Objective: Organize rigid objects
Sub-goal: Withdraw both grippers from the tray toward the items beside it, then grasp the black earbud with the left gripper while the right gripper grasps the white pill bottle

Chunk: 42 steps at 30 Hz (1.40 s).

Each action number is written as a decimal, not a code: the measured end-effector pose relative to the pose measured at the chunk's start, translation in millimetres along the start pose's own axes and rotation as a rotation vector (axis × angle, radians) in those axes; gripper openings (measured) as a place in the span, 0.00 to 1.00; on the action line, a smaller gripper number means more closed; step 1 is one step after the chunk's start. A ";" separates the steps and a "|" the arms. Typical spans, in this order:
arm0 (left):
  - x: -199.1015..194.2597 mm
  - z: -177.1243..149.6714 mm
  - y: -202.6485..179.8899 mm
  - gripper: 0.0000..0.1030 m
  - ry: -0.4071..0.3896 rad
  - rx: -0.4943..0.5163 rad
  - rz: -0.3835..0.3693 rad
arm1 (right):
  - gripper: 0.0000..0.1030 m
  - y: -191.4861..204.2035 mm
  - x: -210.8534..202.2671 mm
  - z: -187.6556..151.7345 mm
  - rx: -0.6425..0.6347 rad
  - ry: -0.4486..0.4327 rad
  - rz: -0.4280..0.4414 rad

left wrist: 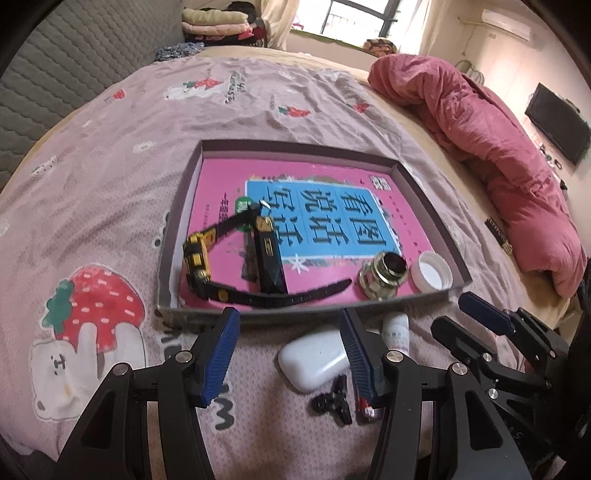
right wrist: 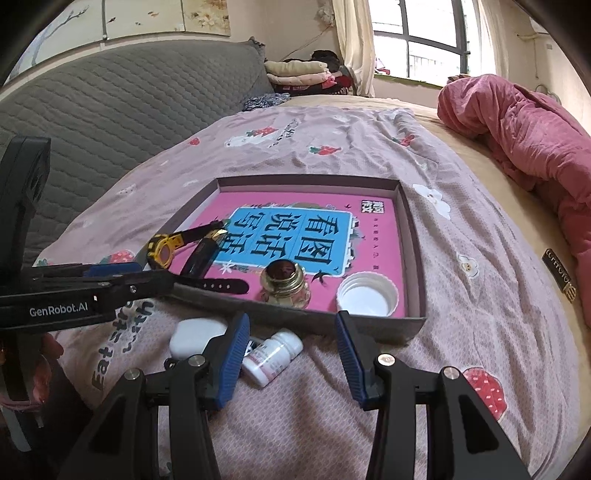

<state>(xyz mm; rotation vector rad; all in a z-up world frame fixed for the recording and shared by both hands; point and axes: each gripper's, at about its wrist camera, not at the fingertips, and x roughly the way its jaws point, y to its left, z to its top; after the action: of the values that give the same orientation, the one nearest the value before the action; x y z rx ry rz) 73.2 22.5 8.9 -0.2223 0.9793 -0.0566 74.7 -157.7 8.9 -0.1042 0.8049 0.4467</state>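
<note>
A shallow grey box [left wrist: 432, 206] [right wrist: 415, 236] lies on the bed with a pink book [left wrist: 325, 177] [right wrist: 314, 206] in it. On the book lie a yellow-black watch [left wrist: 199, 258] [right wrist: 162, 251], a black lighter [left wrist: 269, 258], a brass fitting [left wrist: 382, 275] [right wrist: 284, 284] and a white cap [left wrist: 432, 273] [right wrist: 367, 295]. In front of the box lie a white earbud case [left wrist: 314, 358] [right wrist: 195, 334], a white pill bottle [left wrist: 397, 330] [right wrist: 273, 354] and a small black part [left wrist: 332, 400]. My left gripper [left wrist: 291, 350] is open over the case. My right gripper [right wrist: 291, 358] is open around the bottle.
A rumpled pink quilt [left wrist: 480, 122] [right wrist: 524, 129] lies along the right side of the bed. A grey quilted headboard [right wrist: 110, 99] stands at the left. Folded clothes [left wrist: 218, 22] are stacked at the far end. A red-tipped item [left wrist: 365, 404] lies under my left gripper's right finger.
</note>
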 end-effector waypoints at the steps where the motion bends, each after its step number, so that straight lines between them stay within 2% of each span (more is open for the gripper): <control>1: -0.4 -2.2 -0.9 0.56 0.005 0.001 0.000 | 0.46 1.1 0.0 -0.5 -0.003 0.003 0.002; 17: 1.2 -25.3 -2.4 0.56 0.074 0.020 0.016 | 0.46 13.5 -4.0 -9.6 -0.046 0.030 0.023; 29: 8.0 -43.6 -20.1 0.56 0.138 0.072 0.000 | 0.46 18.1 -3.8 -18.3 -0.056 0.062 0.025; 42: 18.0 -51.0 -23.0 0.56 0.182 0.075 0.003 | 0.46 19.8 -0.8 -23.2 -0.068 0.084 0.028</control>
<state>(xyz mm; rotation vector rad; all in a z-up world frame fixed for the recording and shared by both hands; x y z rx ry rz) 42.2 -10.8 -28.3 -0.1486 1.1566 -0.1115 50.2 -146.1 -5.1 -0.1757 0.8744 0.4993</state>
